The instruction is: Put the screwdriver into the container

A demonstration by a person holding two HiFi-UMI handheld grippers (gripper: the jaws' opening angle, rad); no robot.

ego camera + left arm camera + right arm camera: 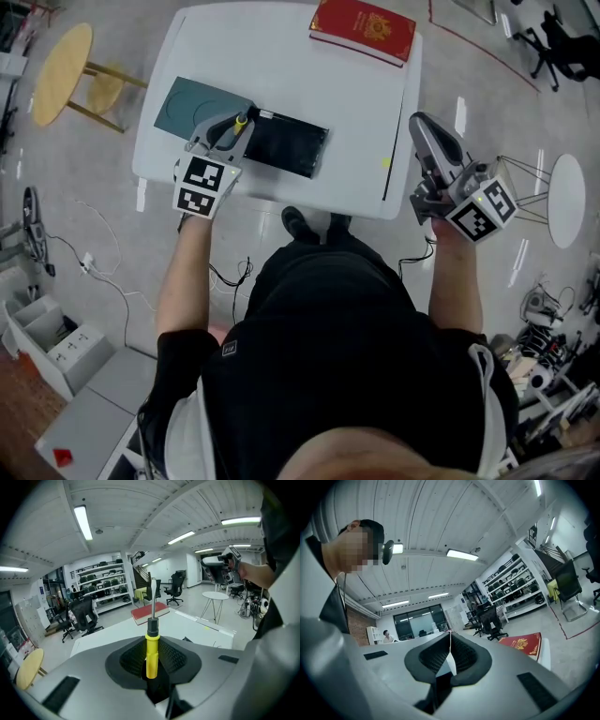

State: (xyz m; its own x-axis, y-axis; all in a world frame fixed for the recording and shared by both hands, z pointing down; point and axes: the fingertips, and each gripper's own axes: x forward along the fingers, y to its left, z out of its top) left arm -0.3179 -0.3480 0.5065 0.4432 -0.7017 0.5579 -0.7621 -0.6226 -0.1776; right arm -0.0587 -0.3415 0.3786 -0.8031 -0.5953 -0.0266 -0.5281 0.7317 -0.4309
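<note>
Grey polished floor is spreading round a white tabletop (pixel 309 84), and the person is standing at its near edge. At the left end of the black container (pixel 286 142), the left gripper (pixel 234 127) is pinching the yellow handle of the screwdriver (pixel 241 120), jaws closed snugly round it, so the tool is hanging in the air and is not yet inside. Well right of the container, off the tabletop's side, the right gripper (pixel 424 129) is hovering with its jaws pressed together on nothing. Just left of the container a grey-green flat sheet (pixel 187 108) is lying, and far beyond the container a red book (pixel 364 28) is resting at the tabletop's far edge.

Judging from this, a release here is risking the shaft landing across the container's wall and the tool tipping or rolling onto the tabletop, because the screwdriver is sitting at the container's end and not above its middle.

Its long axis is running in line with the gripper. The handle is lying nearest the person and the metal shaft is leading away, the tip pointing past the container toward the red book.
</note>
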